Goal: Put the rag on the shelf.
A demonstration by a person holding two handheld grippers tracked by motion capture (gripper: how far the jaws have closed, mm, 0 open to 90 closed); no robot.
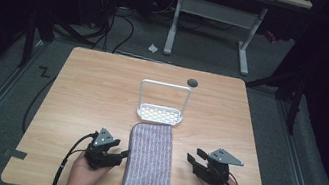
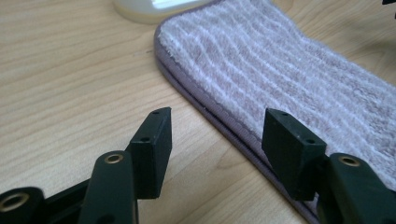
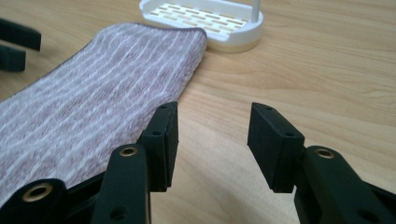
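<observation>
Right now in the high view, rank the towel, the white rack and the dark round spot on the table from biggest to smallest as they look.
1. Towel, largest.
2. White rack, clearly smaller.
3. Dark round spot, smallest by far.

The white rack point(image 1: 159, 114) stands on the wooden counter point(image 1: 91, 95), about midway between the left and right edges, its tall wire frame upright over a slotted base. A small dark round cap point(image 1: 193, 82) sits in the counter top near the far edge, right of the rack. Two grey tape tabs point(image 1: 15, 153) mark the left and right edges near the front corners. Beyond the far edge, on the grey carpet point(image 1: 209, 54), there's a white desk frame point(image 1: 213, 14), and black cables point(image 1: 113, 23) trail at left.
</observation>
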